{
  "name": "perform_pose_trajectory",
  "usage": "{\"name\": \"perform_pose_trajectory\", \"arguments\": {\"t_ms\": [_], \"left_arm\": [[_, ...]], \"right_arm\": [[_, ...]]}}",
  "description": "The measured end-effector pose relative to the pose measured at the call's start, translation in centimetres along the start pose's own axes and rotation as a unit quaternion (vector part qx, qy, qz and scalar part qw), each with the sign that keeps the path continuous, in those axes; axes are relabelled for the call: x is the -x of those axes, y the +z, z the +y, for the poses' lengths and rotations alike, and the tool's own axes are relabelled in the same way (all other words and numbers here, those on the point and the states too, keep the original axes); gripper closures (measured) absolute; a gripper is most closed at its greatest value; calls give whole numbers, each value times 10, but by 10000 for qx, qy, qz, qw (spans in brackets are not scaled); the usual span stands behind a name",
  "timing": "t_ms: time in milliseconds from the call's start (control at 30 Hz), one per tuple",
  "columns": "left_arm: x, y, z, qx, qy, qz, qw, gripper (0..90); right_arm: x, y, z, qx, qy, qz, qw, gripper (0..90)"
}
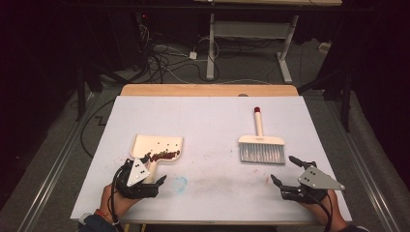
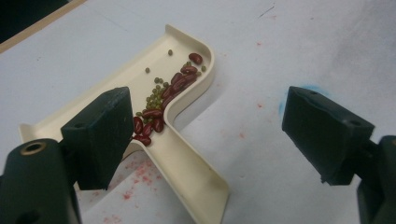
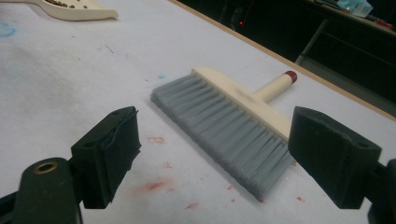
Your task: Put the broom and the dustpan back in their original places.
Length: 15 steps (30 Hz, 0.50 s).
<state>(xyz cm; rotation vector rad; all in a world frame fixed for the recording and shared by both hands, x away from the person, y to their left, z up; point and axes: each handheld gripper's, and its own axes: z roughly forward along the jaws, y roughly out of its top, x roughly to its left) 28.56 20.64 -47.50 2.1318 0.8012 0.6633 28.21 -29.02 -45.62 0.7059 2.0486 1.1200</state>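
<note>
**Dustpan handle lay straight ahead of the left gripper, beans already aboard**

While both grippers hovered low over the near edge of the table point(image 1: 203, 104), the relation that mattered was on the left: the cream dustpan point(image 1: 159, 143) lay just beyond the left gripper point(image 1: 146, 175), its handle point(image 2: 196, 179) running back toward the person and passing between the spread jaws in the left gripper view. The jaws stood wide apart and held nothing; the handle sat nearer the left-hand jaw than the other, so I judged a small sideways shift would be wanted before any squeeze. The pan's long axis ran away from the person, mouth toward the far side, with red beans point(image 2: 180, 80) and small green ones point(image 2: 156, 95) heaped against the rear wall where the handle joins.

The right gripper point(image 1: 285, 170) was likewise spread wide and empty, sitting just short of the brush point(image 1: 261, 149), whose grey bristles point(image 3: 224, 130) pointed back at it and whose red-tipped handle point(image 1: 257, 121) pointed away across the table. Brush and dustpan lay well apart, each nearer its own hand. Nothing stood between either tool and its thing; only red smears and a blue smudge point(image 1: 180, 182) marked the white surface. A tilt of the pan, I thought, would spill the beans.
</note>
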Motion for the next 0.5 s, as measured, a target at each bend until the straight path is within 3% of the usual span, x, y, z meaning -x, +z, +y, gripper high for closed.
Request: {"name": "perform_pose_trajectory", "arguments": {"t_ms": [500], "left_arm": [[-1,2,2,14,-19,-14,10000,166]], "right_arm": [[0,0,1,30,9,20,10000,172]]}}
